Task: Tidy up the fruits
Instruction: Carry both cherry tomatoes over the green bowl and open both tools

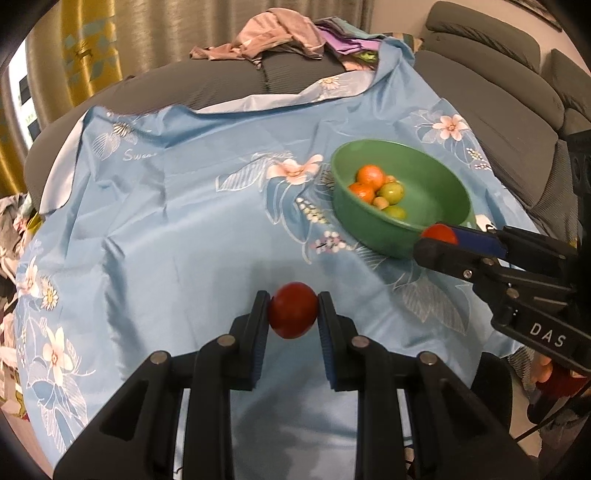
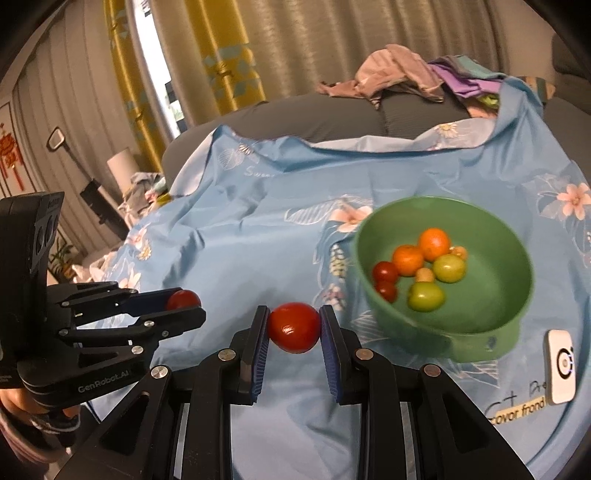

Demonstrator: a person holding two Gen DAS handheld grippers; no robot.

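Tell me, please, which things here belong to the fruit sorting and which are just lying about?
Job: green bowl of fruit; red fruit in left gripper; red fruit in right gripper.
Lying about: clothes pile; white device; floral sheet.

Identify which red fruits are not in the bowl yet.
Two: one in the left claw, one in the right claw. Two smaller red ones already lie in the bowl.

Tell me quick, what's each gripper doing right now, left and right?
Left gripper: closed on a red tomato.
Right gripper: closed on another red tomato, near the green bowl.
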